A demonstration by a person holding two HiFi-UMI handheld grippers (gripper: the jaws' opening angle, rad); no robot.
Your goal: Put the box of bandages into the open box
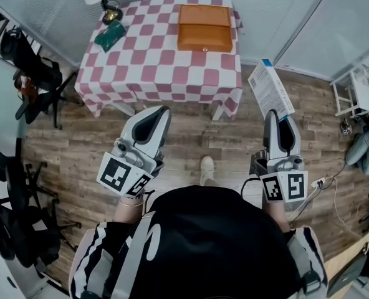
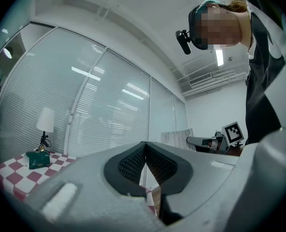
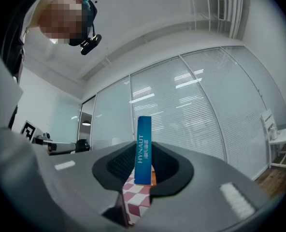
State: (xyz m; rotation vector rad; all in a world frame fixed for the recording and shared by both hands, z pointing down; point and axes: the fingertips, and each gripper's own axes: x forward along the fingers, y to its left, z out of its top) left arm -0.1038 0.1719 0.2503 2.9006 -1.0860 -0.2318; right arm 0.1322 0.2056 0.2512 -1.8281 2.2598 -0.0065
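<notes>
The person is wearing a black top (image 1: 209, 242) with black-and-white striped sleeves (image 1: 94, 263) and a pale shoe (image 1: 207, 167). The light grey plastic left gripper (image 1: 161, 111) and right gripper (image 1: 275, 114) are showing black ribbed pads (image 2: 131, 163) and white cubes (image 1: 119, 173) bearing black square markers.

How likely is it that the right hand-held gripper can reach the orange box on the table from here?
Probably not yet. The right hand-held gripper, shut on the bandage box, hangs over floor short of the table; nothing blocks the way to the orange box.
</notes>
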